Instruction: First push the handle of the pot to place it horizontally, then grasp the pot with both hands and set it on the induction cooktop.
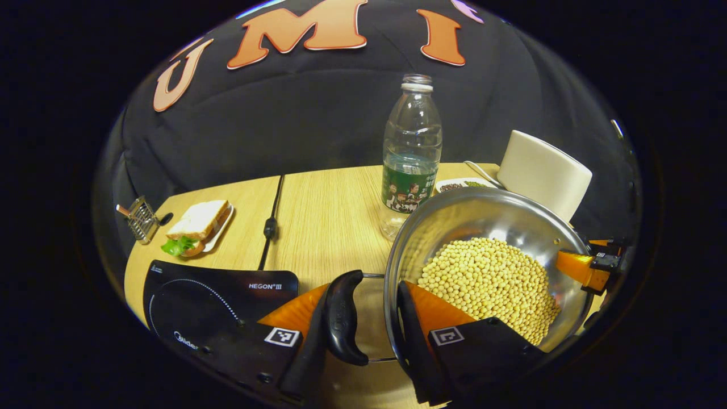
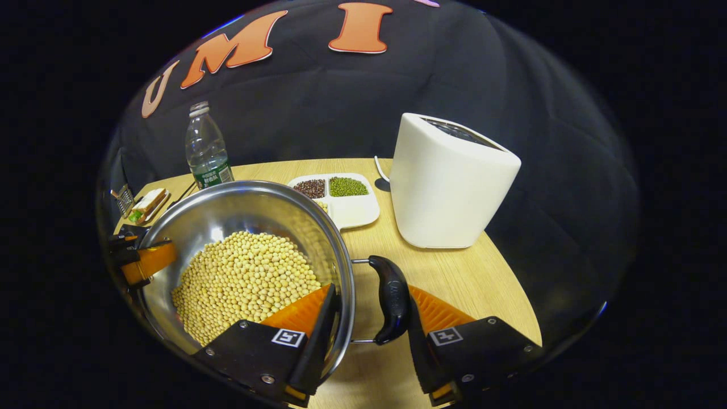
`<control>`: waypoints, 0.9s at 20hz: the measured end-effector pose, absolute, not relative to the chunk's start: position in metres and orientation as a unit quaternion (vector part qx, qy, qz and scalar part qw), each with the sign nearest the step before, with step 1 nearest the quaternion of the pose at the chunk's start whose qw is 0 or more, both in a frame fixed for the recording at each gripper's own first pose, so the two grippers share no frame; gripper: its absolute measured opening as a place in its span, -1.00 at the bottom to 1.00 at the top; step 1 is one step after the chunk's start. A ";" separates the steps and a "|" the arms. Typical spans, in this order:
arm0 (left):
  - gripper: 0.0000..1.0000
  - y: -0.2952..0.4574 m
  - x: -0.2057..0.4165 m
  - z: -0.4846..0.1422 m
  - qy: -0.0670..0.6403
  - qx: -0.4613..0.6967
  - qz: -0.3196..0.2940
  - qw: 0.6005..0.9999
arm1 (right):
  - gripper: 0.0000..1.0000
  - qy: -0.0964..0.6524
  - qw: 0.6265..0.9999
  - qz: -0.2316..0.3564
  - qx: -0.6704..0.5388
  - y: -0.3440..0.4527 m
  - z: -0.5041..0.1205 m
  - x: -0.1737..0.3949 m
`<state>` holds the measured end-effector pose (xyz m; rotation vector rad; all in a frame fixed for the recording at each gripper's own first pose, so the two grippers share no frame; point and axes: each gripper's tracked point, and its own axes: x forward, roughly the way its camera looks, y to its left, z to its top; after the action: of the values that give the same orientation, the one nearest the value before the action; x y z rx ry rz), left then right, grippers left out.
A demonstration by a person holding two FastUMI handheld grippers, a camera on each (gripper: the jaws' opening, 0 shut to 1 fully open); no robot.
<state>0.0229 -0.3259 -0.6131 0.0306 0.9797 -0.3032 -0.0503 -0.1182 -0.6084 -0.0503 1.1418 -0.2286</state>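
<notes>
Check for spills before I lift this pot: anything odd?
Nothing stands out. The soybeans sit inside the pot, none on the table; the bottle stands upright, capless.

Light wooden table (image 2: 454, 272) with a round edge; thin dark seam (image 1: 275, 210) down the top. Black cloth wall (image 2: 341, 102) behind; dark all around.

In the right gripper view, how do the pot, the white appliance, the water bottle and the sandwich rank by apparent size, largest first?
1. Pot, though it sits nearest the camera, which enlarges it.
2. White appliance, not much smaller in the picture and farther off, so their true order is unsure.
3. Water bottle.
4. Sandwich, far away and tiny.
</notes>
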 end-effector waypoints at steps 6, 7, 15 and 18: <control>0.39 -0.305 0.021 -0.575 0.452 -0.008 -0.135 0.882 | 0.29 0.507 0.854 -0.110 -0.043 -0.114 -0.577 -0.042; 0.39 -0.300 0.021 -0.568 0.453 -0.016 -0.131 0.882 | 0.29 0.503 0.856 -0.109 -0.047 -0.114 -0.575 -0.043; 0.37 -0.221 0.024 -0.502 0.413 -0.014 -0.107 0.904 | 0.29 0.479 0.872 -0.087 -0.047 -0.110 -0.592 -0.041; 0.32 -0.183 0.023 -0.488 0.413 -0.011 -0.090 0.906 | 0.29 0.477 0.875 -0.067 -0.050 -0.111 -0.596 -0.036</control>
<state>0.0227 -0.1833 -0.4879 -0.0225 0.8524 -0.1864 -0.0357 -0.1113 -0.5959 -0.1042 0.9953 -0.1391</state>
